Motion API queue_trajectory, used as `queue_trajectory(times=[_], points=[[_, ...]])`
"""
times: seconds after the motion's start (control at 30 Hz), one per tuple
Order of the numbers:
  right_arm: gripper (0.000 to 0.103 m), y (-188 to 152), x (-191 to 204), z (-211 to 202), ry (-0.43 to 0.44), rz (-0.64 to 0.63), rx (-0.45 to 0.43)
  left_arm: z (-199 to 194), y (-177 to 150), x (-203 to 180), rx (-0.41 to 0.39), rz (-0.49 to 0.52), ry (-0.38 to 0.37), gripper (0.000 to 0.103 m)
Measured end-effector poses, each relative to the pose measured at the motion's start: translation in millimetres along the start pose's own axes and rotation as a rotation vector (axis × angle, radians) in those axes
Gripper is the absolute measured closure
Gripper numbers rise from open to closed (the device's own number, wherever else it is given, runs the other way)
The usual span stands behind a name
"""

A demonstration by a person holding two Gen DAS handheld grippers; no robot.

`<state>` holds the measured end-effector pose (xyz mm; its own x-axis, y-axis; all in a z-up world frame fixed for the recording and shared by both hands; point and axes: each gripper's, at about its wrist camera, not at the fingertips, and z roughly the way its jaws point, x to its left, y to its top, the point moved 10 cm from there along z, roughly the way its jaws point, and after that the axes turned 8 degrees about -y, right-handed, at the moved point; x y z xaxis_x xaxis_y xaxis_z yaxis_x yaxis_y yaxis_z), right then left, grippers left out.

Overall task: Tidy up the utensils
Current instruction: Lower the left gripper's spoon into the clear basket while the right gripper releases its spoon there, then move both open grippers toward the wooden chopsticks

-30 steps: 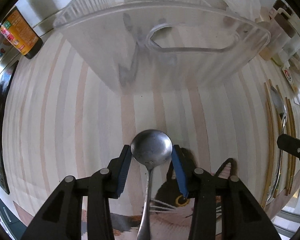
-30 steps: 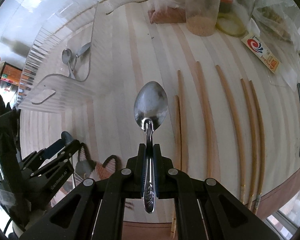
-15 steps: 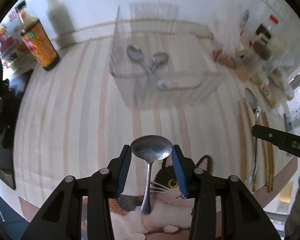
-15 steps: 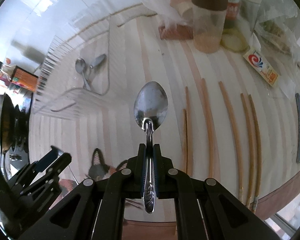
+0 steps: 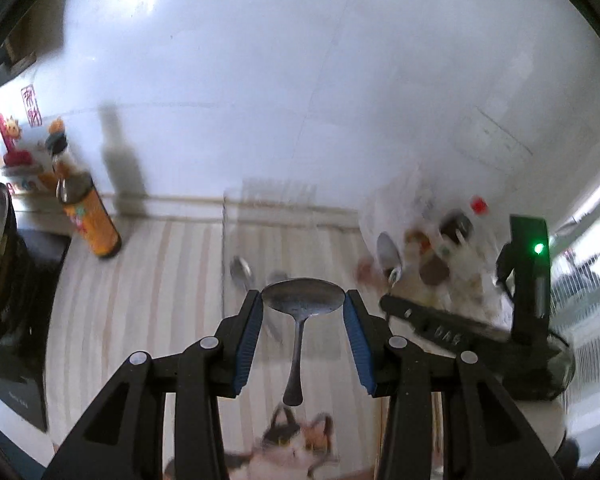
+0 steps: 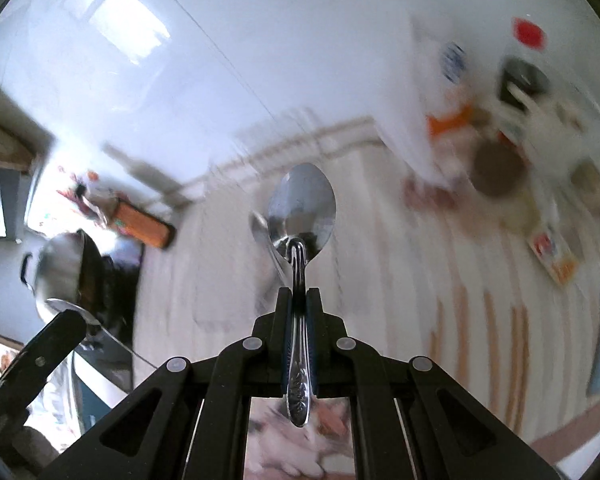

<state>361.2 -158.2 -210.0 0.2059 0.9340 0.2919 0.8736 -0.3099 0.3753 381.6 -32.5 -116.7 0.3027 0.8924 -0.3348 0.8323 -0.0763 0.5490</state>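
Striped tabletop [image 5: 148, 304] below: I hold two spoons, round spoon [image 5: 303, 298] pinched in my left gripper [image 5: 303, 312], long spoon [image 6: 302, 216] clamped by its handle in my right gripper [image 6: 299, 312] (two more far off, blurred).

Motion blur smears the jars [image 6: 496, 168] at two o'clock in the right view; the chopsticks [image 6: 490, 332] at four o'clock streak. The cat mat [image 5: 292, 448] is cut off at six o'clock in the left view.

Only one bit of lettering comes through here: "DAS" in pale letters on the black finger of the right gripper [image 5: 440, 326], seen in the left wrist view. Left of it, the orange bottle [image 5: 88, 220] label and the red wall sign [image 5: 31, 106] are unreadably blurred.
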Motion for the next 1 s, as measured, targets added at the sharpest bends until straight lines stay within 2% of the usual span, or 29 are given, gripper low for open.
queue_trajectory(times=[0.1,0.17,0.23,0.27,0.3,0.33,0.47,0.53,0.6,0.67,0.73,0.83,0.87,0.9,0.97,1.0], points=[[0.095,32,14,32,0.016,0.012,0.059,34,16,17,0.078,-0.010,0.055,0.064],[0.091,38,16,58,0.006,0.019,0.135,53,18,29,0.127,-0.022,0.085,0.064],[0.089,38,10,63,-0.017,0.030,0.147,56,13,36,0.132,-0.012,0.120,0.061],[0.087,35,7,60,-0.016,0.032,0.138,53,11,37,0.128,-0.010,0.131,0.056],[0.085,32,2,53,-0.021,0.035,0.121,48,6,40,0.118,-0.003,0.151,0.044],[0.083,27,-4,48,-0.029,0.036,0.107,42,2,44,0.100,-0.001,0.175,0.036],[0.061,-5,-54,8,-0.113,0.055,0.012,20,-24,45,0.017,0.039,0.284,0.022],[0.052,-23,-87,-10,-0.170,0.084,-0.030,17,-36,41,-0.015,0.047,0.308,0.002],[0.040,-43,-122,-26,-0.213,0.120,-0.059,22,-52,32,-0.008,0.045,0.289,0.000],[0.036,-64,-159,-40,-0.280,0.156,-0.073,37,-74,18,0.044,0.043,0.256,0.000],[0.036,-83,-195,-47,-0.326,0.198,-0.059,61,-102,2,0.127,0.060,0.247,0.000],[0.037,-106,-233,-44,-0.336,0.244,0.007,96,-147,-23,0.225,0.078,0.233,0.000],[0.046,-113,-244,-40,-0.330,0.250,0.032,111,-165,-32,0.281,0.077,0.230,0.000],[0.059,-119,-253,-36,-0.323,0.251,0.052,120,-175,-38,0.307,0.079,0.227,0.001],[0.071,-135,-268,-23,-0.301,0.247,0.102,147,-204,-52,0.387,0.098,0.225,0.003],[0.073,-140,-274,-19,-0.295,0.247,0.117,156,-218,-58,0.421,0.105,0.221,0.013]])
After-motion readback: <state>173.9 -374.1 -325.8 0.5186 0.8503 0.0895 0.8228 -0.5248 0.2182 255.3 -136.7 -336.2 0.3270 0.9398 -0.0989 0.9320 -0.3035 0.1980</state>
